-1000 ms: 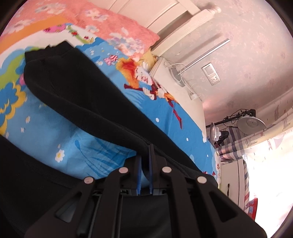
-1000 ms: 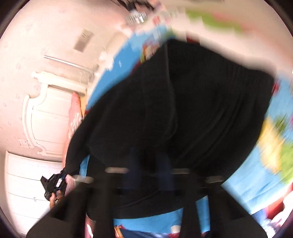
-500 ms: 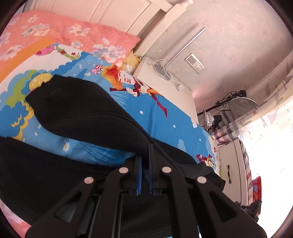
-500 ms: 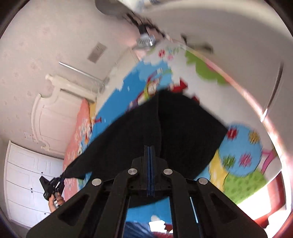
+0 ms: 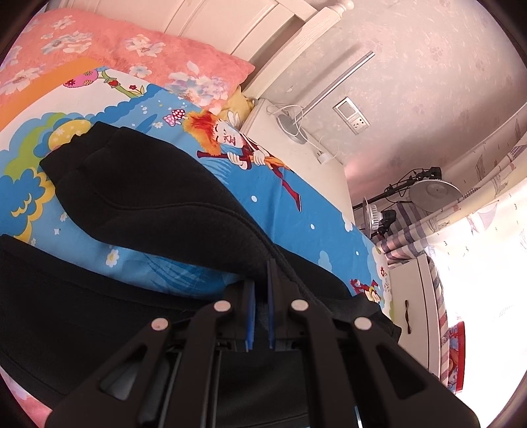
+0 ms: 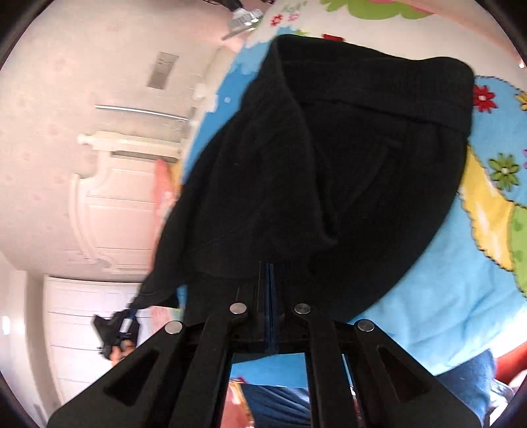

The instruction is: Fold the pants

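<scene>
Black pants (image 5: 158, 204) lie across a cartoon-print bed sheet (image 5: 296, 197). In the left wrist view one leg stretches from the cuff at the left down to my left gripper (image 5: 260, 283), which is shut on the fabric. In the right wrist view the pants (image 6: 346, 158) show their waistband at the top right, with one leg lifted over the other. My right gripper (image 6: 267, 273) is shut on the black fabric's lower edge. The left gripper also shows in the right wrist view (image 6: 118, 329), holding the far end of the leg.
A pink floral pillow (image 5: 131, 56) and white headboard (image 5: 250, 29) stand at the bed's head. A white nightstand (image 5: 296, 145) with a lamp, a fan stand (image 5: 425, 194) and curtains (image 5: 477, 197) are beside the bed. White wardrobe doors (image 6: 82, 316) are behind.
Both grippers stayed shut on the pants. The right gripper has swung down closer to the pants, the waistband now filling its view. The left view shifted slightly, leg still stretched.
</scene>
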A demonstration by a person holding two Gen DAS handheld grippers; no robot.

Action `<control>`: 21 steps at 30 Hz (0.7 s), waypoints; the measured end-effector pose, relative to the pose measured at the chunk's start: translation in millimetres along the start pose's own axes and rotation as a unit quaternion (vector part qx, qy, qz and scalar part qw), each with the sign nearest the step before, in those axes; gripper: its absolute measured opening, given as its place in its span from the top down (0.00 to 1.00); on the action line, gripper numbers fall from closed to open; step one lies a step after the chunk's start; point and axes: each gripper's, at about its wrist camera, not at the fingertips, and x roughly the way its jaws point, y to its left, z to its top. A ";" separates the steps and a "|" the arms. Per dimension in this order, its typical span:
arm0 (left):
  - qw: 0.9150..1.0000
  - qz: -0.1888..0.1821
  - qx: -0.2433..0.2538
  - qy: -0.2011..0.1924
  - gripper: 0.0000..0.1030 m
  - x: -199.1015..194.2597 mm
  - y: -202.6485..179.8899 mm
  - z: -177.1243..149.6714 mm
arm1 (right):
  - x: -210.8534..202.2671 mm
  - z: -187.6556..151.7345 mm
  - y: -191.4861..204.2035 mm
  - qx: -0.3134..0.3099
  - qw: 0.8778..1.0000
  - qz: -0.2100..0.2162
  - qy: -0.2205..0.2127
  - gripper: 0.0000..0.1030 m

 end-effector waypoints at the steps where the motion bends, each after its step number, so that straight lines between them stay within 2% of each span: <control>1: 1.000 0.000 -0.001 0.000 0.94 1.0 1.1 -0.4 | 3.2 0.0 -3.9 0.012 0.999 0.024 0.022 0.95; 2: 1.000 0.000 -0.002 0.000 0.94 1.9 1.8 -0.9 | -2.3 -0.5 -2.2 0.008 0.999 0.029 0.010 0.95; 3: 1.000 -0.002 -0.003 0.000 0.94 2.5 2.4 -1.5 | -11.2 -2.9 5.0 -0.024 0.999 0.037 -0.018 0.97; 5: 1.000 -0.003 -0.002 -0.001 0.94 2.3 3.1 -2.7 | -23.4 -6.6 20.4 -0.068 0.996 0.022 -0.057 0.96; 7: 1.000 -0.004 -0.002 -0.001 0.94 2.3 3.8 -3.3 | -27.6 -4.1 21.6 -0.055 0.994 0.052 -0.081 0.94; 8: 1.000 -0.003 -0.003 -0.002 0.94 2.2 3.9 -3.6 | -28.5 -4.0 25.7 -0.073 0.992 0.019 -0.100 0.91; 9: 1.000 -0.004 -0.005 -0.002 0.94 1.9 4.1 -3.9 | -26.6 -4.1 28.5 -0.086 0.992 0.001 -0.096 0.49; 10: 1.000 -0.005 -0.005 -0.003 0.94 1.4 3.9 -4.6 | -28.0 -3.5 21.6 -0.069 0.992 0.070 -0.081 0.49; 11: 1.000 -0.005 -0.005 -0.004 0.94 0.4 3.4 -5.6 | -31.0 -2.2 9.3 -0.029 0.982 0.169 -0.076 0.62; 12: 1.000 -0.005 -0.004 -0.003 0.94 1.1 4.4 -4.6 | -30.0 1.2 -5.8 0.029 0.967 0.242 -0.069 0.97; 13: 1.000 -0.005 -0.006 -0.003 0.94 0.9 5.0 -4.7 | -29.7 3.6 -6.7 0.027 0.972 0.223 -0.064 0.97; 14: 1.000 -0.006 -0.007 -0.003 0.94 1.2 5.0 -4.9 | -35.6 3.3 2.1 -0.024 0.978 0.186 -0.087 0.97; 15: 1.000 -0.006 -0.007 -0.003 0.94 0.9 4.0 -4.9 | -44.2 -1.4 12.6 -0.066 0.982 0.127 -0.126 0.97; 16: 1.000 -0.006 -0.007 -0.002 0.94 1.4 4.1 -4.6 | -49.0 -4.7 18.5 -0.084 0.980 0.091 -0.156 0.97; 17: 1.000 -0.006 -0.007 -0.001 0.94 2.2 4.6 -4.2 | -50.8 -6.5 24.3 -0.107 0.978 0.055 -0.169 0.97; 18: 1.000 -0.007 -0.007 -0.001 0.94 2.7 5.5 -3.3 | -48.9 -5.6 30.2 -0.118 0.978 0.051 -0.162 0.97; 19: 1.000 -0.007 -0.007 -0.002 0.94 2.6 5.7 -3.3 | -46.0 -2.5 29.8 -0.117 0.979 0.081 -0.144 0.97; 21: 1.000 -0.007 -0.007 -0.003 0.94 3.0 6.0 -3.0 | -41.7 0.8 23.8 -0.082 0.985 0.072 -0.131 0.97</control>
